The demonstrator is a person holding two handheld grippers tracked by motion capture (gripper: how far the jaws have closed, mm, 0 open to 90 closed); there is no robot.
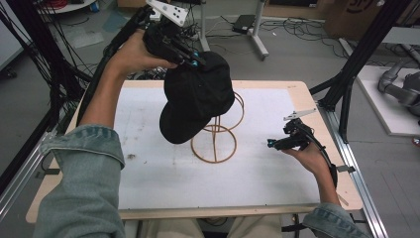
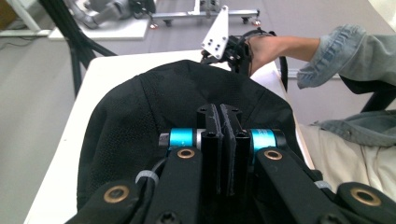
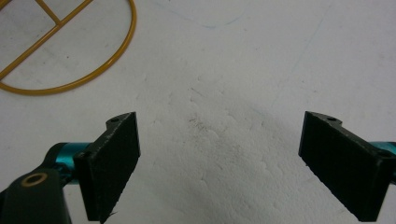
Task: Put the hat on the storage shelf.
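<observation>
A black cap [image 1: 198,99] hangs in the air over a gold wire stand [image 1: 218,146] at the middle of the table, brim tilted down to the front left. My left gripper [image 1: 197,60] is shut on the cap's rear edge from above. In the left gripper view the two jaws [image 2: 219,114] are pressed together on the cap's black fabric [image 2: 130,121]. My right gripper [image 1: 271,144] rests low over the white mat to the right of the stand, and its jaws [image 3: 219,140] are open with nothing between them. The stand's base ring [image 3: 93,77] lies ahead to its left.
A white mat [image 1: 148,173] covers most of the wooden table [image 1: 302,94]. Black frame posts [image 1: 356,54] stand at the table's right side. Cables and a metal table leg [image 1: 257,34] are on the floor behind. The far-off right gripper [image 2: 224,51] sits beyond the cap.
</observation>
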